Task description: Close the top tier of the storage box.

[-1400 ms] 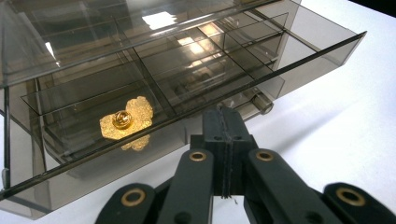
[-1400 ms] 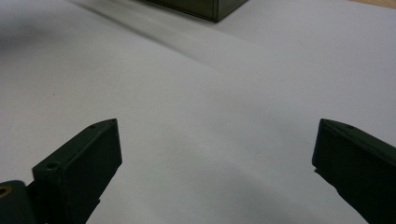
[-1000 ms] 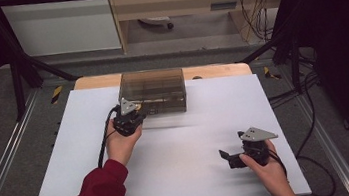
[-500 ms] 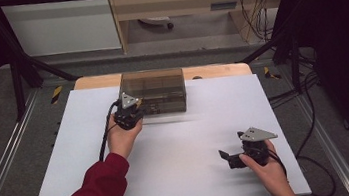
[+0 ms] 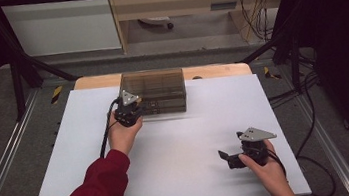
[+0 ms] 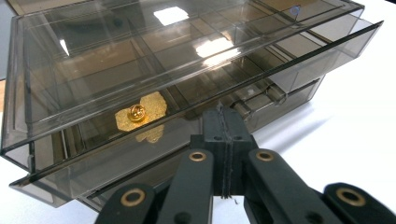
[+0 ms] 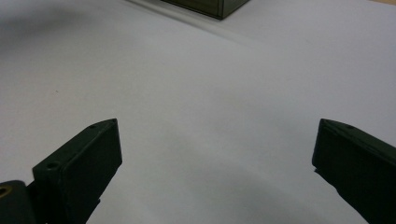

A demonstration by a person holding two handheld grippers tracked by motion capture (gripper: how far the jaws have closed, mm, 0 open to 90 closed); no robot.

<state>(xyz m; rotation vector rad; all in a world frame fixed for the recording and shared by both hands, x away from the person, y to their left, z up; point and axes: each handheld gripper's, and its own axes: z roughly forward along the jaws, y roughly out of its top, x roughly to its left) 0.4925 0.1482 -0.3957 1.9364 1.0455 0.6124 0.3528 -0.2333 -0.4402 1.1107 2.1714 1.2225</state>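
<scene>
Smoked translucent plastic drawer box [image 5: 154,91] sits at the far middle of the white tabletop [image 5: 179,153], just in front of a bare wooden strip [image 5: 95,82] along the far edge. In the left gripper view, the box [image 6: 140,60] shows divided compartments under a glossy top with glare patches; one shallow drawer [image 6: 196,121] stands slightly proud of the front. Inside, a small gold pin on a gold irregular card [image 6: 140,112] lies near the front of a compartment; its reflection below blurs the outline, and which level it rests on cannot be told.

Left gripper [image 6: 223,135]: jaws pressed together, tips at the drawer front. Whether they pinch a lip or handle is hidden behind the jaws themselves. From the high view, the left gripper [image 5: 131,109] touches the box's near left corner, held by a hand with a red sleeve [image 5: 93,193].

Right gripper [image 7: 215,154]: jaws spread wide, holding nothing, over bare tabletop; a box corner [image 7: 210,7] is cut off at the top edge. In the high view it [image 5: 230,159] rests near the front right, well apart from the box.
</scene>
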